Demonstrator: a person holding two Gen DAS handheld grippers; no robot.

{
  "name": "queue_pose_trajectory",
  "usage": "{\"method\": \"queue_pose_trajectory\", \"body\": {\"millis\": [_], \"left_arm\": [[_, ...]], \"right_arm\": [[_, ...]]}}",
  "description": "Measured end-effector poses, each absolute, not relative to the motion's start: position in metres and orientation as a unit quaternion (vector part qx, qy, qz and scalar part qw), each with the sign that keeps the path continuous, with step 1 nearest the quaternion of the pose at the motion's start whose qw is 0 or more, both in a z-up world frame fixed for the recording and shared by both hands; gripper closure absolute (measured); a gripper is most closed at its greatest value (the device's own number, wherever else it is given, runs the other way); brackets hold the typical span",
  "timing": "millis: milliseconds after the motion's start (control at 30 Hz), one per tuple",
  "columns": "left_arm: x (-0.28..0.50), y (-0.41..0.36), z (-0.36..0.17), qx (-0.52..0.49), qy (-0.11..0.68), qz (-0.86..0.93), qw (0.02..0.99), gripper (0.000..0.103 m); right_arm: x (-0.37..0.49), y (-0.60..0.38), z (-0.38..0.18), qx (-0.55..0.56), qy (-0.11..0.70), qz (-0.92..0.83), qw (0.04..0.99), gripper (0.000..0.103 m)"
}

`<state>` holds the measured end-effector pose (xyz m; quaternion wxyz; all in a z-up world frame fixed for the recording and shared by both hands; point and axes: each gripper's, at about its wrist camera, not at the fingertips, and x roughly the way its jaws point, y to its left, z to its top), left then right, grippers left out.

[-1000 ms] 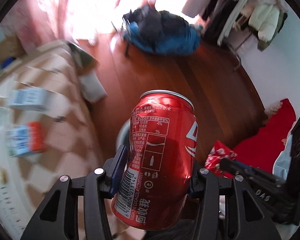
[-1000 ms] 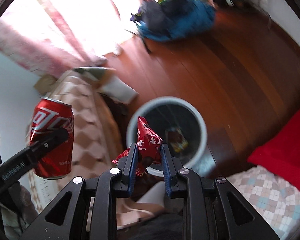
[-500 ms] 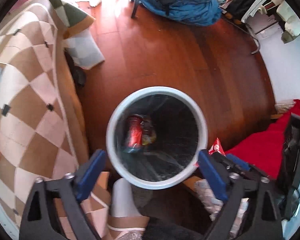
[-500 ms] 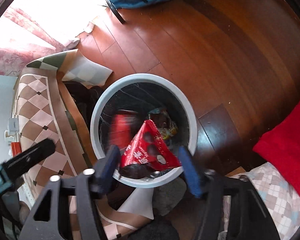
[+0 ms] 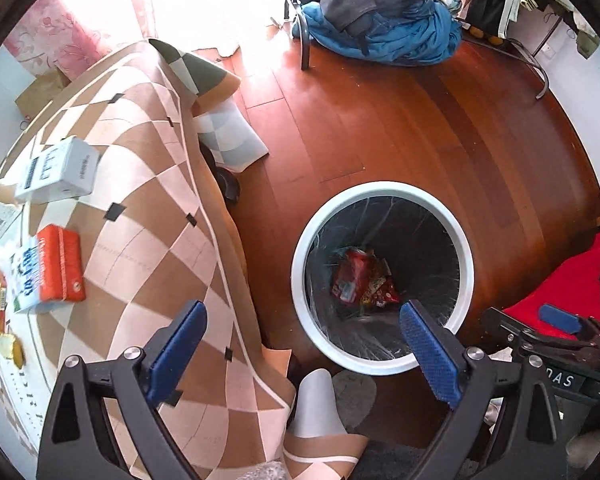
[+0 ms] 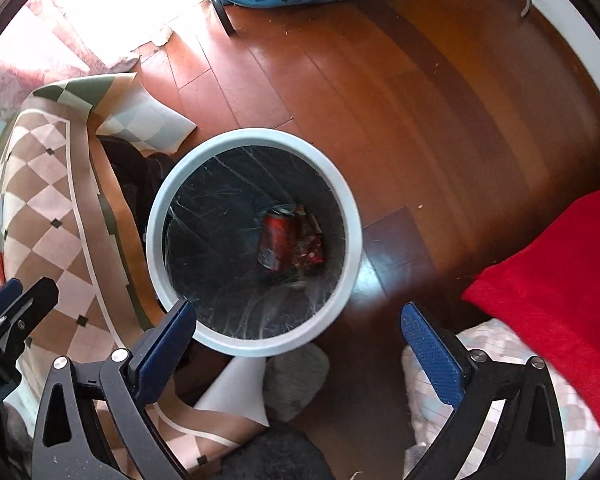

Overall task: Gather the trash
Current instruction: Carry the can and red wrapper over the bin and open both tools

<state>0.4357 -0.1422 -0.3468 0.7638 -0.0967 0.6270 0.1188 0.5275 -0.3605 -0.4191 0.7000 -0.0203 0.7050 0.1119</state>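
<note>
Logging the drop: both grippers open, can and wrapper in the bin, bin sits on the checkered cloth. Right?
One error: the bin stands on the wooden floor beside the checkered cloth, as the right wrist view shows. The rest holds: left gripper and right gripper open, can and wrapper inside.

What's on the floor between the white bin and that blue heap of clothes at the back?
Only bare wooden floor lies between the white bin and the blue heap of clothes; the left wrist view shows it best.
</note>
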Motion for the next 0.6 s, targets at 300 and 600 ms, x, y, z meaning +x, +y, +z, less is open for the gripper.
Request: {"method": "queue_pose_trajectory", "body": {"millis": [300, 600], "left_arm": [[0.42, -0.152, -0.314, -0.085, 0.611, 0.117, 0.778, 0.004], [0.398, -0.159, -0.271, -0.083, 0.588, 0.113, 0.796, 0.004]], "right_arm": [[0.509, -0.362, -0.372, -0.036, 0.687, 0.109, 0.717, 0.0], [0.483, -0.374, -0.32, -0.031, 0.662, 0.11, 0.741, 0.0]]}}
